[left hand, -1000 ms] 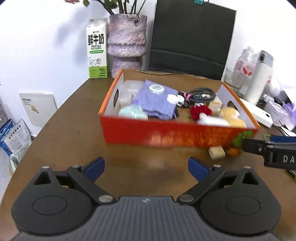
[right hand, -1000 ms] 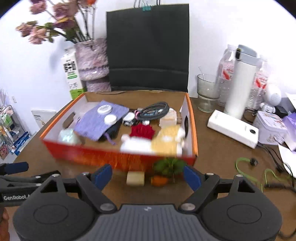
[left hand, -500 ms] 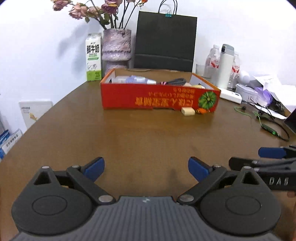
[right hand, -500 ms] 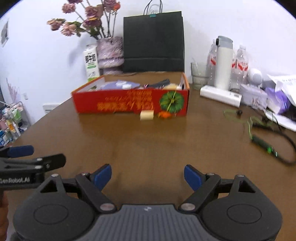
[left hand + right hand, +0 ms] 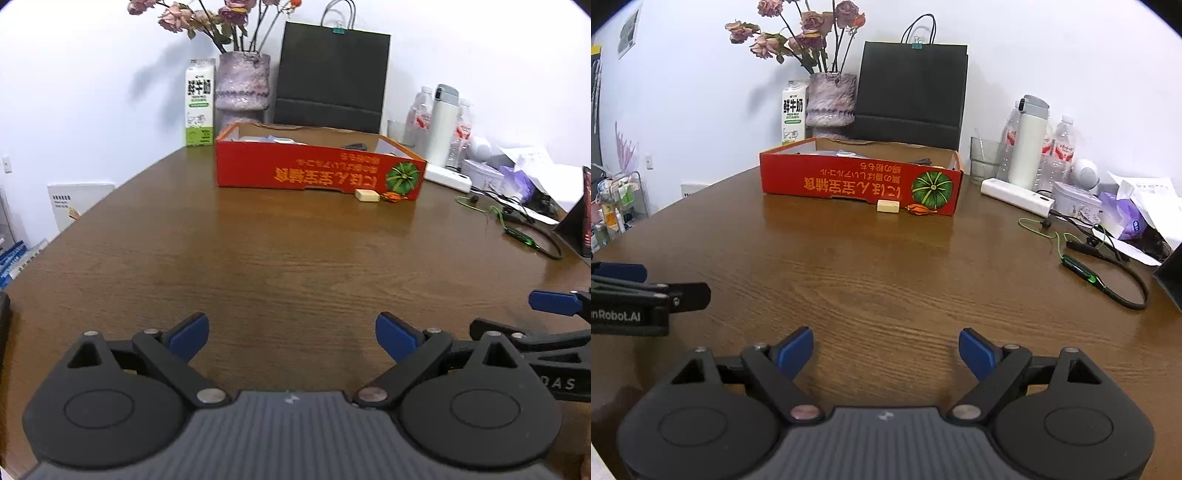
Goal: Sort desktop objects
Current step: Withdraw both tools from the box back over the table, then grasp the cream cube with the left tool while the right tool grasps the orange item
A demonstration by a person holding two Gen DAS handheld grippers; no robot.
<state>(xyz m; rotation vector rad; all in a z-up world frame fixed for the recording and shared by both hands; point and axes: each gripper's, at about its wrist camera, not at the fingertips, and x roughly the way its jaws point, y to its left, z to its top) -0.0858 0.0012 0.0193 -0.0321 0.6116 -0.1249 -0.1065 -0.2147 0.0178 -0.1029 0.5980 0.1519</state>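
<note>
Both tongs released, empty: left gripper (image 5: 291, 332), right gripper (image 5: 885, 349) low over near table (image 5: 886, 280).

Red box (image 5: 860, 181) far at 12 o'clock.

Cream block (image 5: 888, 206), orange bit (image 5: 921, 209) touching box front.

Judgement: take block first, approach level, pads astride.

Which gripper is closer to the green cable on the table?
Right. The right gripper sits nearer the green cable; the left gripper is on its far side.

Shallow red cardboard box (image 5: 860, 182) sits on the brown wooden table (image 5: 886, 280), far side. Small cream block (image 5: 888, 206) and small orange dried pod (image 5: 921, 209) lie just before it. Black paper bag (image 5: 910, 92) stands behind, white power strip (image 5: 1015, 196) right.
</note>
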